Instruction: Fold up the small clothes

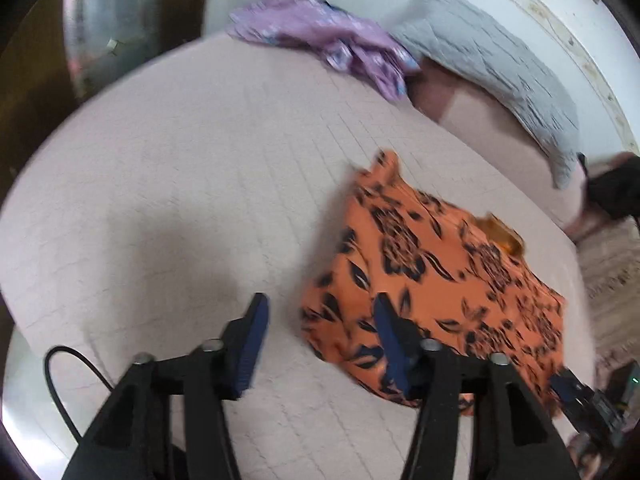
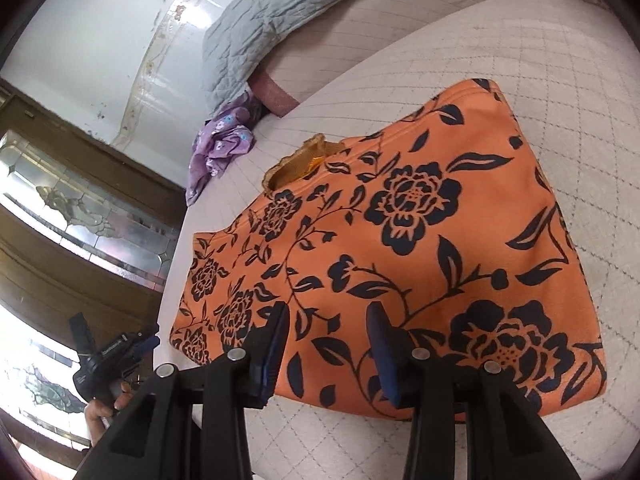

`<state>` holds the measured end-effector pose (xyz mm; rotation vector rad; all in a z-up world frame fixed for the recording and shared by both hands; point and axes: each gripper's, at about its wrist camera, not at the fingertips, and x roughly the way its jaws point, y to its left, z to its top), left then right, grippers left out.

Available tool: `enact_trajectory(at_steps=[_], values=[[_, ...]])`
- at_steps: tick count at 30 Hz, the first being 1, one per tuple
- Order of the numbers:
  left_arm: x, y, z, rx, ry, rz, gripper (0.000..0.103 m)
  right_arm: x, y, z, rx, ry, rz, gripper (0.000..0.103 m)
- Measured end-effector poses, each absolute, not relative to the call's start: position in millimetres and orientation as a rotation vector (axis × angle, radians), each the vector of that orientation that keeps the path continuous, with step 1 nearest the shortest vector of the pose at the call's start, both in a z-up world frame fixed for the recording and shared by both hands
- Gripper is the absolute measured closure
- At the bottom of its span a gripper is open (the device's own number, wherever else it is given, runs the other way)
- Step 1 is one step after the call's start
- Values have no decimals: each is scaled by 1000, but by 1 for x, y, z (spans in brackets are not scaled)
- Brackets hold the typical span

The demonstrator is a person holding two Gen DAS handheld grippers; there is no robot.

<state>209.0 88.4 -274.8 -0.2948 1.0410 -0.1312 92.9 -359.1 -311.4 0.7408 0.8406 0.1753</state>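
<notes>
An orange garment with a black flower print lies flat and folded on the pale quilted bed; it fills the middle of the right wrist view. My left gripper is open and empty, above the bed at the garment's near left corner. My right gripper is open and empty, just above the garment's near edge. The left gripper also shows at the bed's left side in the right wrist view, held in a hand.
A crumpled purple flowered garment lies at the far end of the bed, next to a grey quilted blanket. A wooden cabinet with glass panels stands beside the bed. A black cable hangs near the left gripper.
</notes>
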Motion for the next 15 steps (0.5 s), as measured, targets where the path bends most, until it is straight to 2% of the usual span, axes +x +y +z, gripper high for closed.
enact_trajectory(at_steps=[2,6,7,8,10,15], values=[[207,86,-279,-300,1049,-143,35,94,-361,-314,755,847,170,60],[205,75,-294,-288,1070,-197,35,98,-359,-320,749,876,164,60],[206,71,-297,-282,1072,-217,38,99,-357,-322,744,882,163,60],[208,69,-301,-279,1081,-233,56,100,-356,-322,738,885,161,60],[212,63,-309,-267,1106,-244,72,101,-354,-322,726,888,157,60],[213,60,-300,-234,1083,-297,88,100,-357,-324,738,887,150,60]])
